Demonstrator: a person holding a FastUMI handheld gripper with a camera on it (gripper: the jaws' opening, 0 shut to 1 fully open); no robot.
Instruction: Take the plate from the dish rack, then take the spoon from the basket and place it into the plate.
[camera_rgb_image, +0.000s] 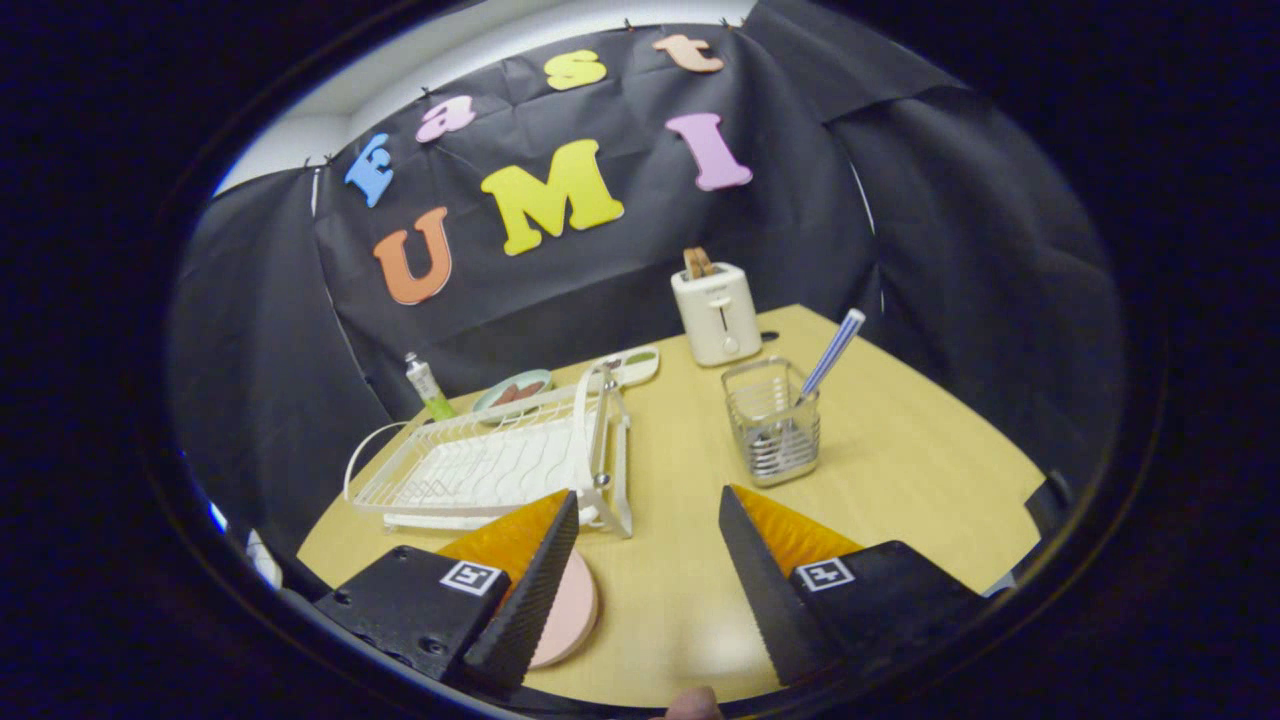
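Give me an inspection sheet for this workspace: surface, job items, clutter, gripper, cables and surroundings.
Surface: yellow wooden table, a glare spot between the fingers.
Job's things: pink plate lies flat on the table, partly under one finger; white dish rack holds no plate; striped spoon stands in the wire basket.
Clutter: toaster with toast, green tube, small dish, oval tray.
Gripper: gripper open, holding nothing, basket just ahead.
Cables: nothing seen.
Surroundings: black cloth booth walls.
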